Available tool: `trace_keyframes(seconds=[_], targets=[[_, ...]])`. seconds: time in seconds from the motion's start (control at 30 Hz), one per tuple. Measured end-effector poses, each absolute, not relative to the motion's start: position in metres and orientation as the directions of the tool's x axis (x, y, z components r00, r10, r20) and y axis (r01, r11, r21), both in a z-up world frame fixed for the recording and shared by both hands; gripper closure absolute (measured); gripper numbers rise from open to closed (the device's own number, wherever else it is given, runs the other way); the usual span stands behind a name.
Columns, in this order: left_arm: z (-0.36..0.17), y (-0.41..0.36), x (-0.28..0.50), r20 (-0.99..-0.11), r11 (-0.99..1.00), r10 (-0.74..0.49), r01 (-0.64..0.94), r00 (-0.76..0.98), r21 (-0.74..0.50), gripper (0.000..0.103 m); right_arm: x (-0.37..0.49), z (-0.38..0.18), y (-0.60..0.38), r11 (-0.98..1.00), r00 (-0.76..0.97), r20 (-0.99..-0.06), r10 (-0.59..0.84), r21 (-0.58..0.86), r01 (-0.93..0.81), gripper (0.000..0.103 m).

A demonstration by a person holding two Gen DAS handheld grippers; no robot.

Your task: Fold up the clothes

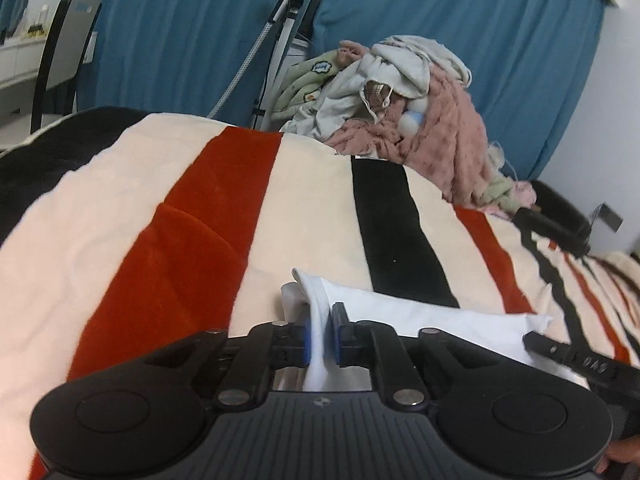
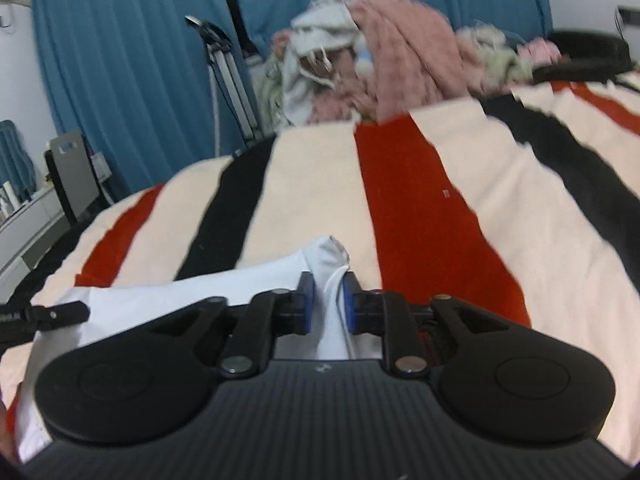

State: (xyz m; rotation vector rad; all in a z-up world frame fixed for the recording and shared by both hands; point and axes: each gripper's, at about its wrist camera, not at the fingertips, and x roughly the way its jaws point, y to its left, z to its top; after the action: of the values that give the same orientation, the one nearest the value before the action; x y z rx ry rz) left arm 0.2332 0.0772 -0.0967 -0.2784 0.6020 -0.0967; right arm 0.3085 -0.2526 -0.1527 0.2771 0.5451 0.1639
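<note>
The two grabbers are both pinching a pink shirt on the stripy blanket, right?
Not quite: the cloth is white, not pink. The left wrist view shows the left gripper pinching the white garment, and the right gripper pinches it too, over the striped blanket. The pink things lie in the clothes pile farther back.

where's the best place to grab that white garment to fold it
By its two end corners, coming in low from the near side. The white garment lies as a long band across the striped blanket; the left claw and right claw each pinch one bunched end.
</note>
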Motion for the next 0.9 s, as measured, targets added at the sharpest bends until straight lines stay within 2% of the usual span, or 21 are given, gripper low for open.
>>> trace_keyframes(seconds=[0.03, 0.07, 0.13, 0.17, 0.23, 0.3, 0.43, 0.57, 0.63, 0.77, 0.9], targets=[[-0.095, 0.076, 0.230, -0.547, 0.964, -0.160, 0.011, 0.822, -0.267, 0.078, 0.304, -0.149, -0.253, 0.949, 0.849, -0.476, 0.228, 0.303, -0.085, 0.049], [-0.093, 0.075, 0.227, -0.548, 0.969, -0.151, 0.013, 0.823, -0.248, 0.074, 0.300, -0.144, -0.253, 0.949, 0.857, -0.462, 0.230, 0.302, -0.091, 0.028], [-0.089, 0.073, 0.218, -0.539, 0.970, -0.165, 0.036, 0.826, -0.242, 0.065, 0.290, -0.134, -0.253, 0.948, 0.871, -0.433, 0.234, 0.301, -0.104, 0.019], [-0.087, 0.072, 0.212, -0.534, 0.969, -0.175, 0.049, 0.827, -0.242, 0.063, 0.285, -0.130, -0.253, 0.947, 0.877, -0.418, 0.235, 0.301, -0.111, 0.020], [-0.080, 0.068, 0.200, -0.517, 0.971, -0.179, 0.065, 0.837, -0.231, 0.052, 0.274, -0.120, -0.252, 0.950, 0.881, -0.407, 0.240, 0.287, -0.126, 0.020], [-0.072, 0.062, 0.185, -0.494, 0.975, -0.171, 0.074, 0.852, -0.210, 0.051, 0.260, -0.110, -0.250, 0.950, 0.885, -0.395, 0.247, 0.280, -0.140, 0.020], [-0.054, 0.057, 0.155, -0.465, 0.977, -0.173, 0.091, 0.868, -0.195, 0.040, 0.227, -0.093, -0.248, 0.951, 0.893, -0.372, 0.255, 0.266, -0.161, 0.020], [-0.038, 0.052, 0.123, -0.451, 0.980, -0.179, 0.118, 0.874, -0.162, 0.038, 0.193, -0.078, -0.239, 0.961, 0.900, -0.359, 0.248, 0.207, -0.183, 0.020], [-0.031, 0.051, 0.107, -0.445, 0.979, -0.187, 0.132, 0.876, -0.153, 0.027, 0.179, -0.071, -0.238, 0.960, 0.902, -0.348, 0.257, 0.197, -0.198, 0.020], [-0.020, 0.049, 0.077, -0.425, 0.981, -0.185, 0.142, 0.886, -0.131, 0.024, 0.152, -0.063, -0.234, 0.958, 0.905, -0.332, 0.267, 0.197, -0.210, 0.020], [-0.012, 0.046, 0.048, -0.412, 0.983, -0.183, 0.154, 0.892, -0.102, 0.015, 0.124, -0.062, -0.230, 0.960, 0.905, -0.329, 0.270, 0.169, -0.225, 0.021]])
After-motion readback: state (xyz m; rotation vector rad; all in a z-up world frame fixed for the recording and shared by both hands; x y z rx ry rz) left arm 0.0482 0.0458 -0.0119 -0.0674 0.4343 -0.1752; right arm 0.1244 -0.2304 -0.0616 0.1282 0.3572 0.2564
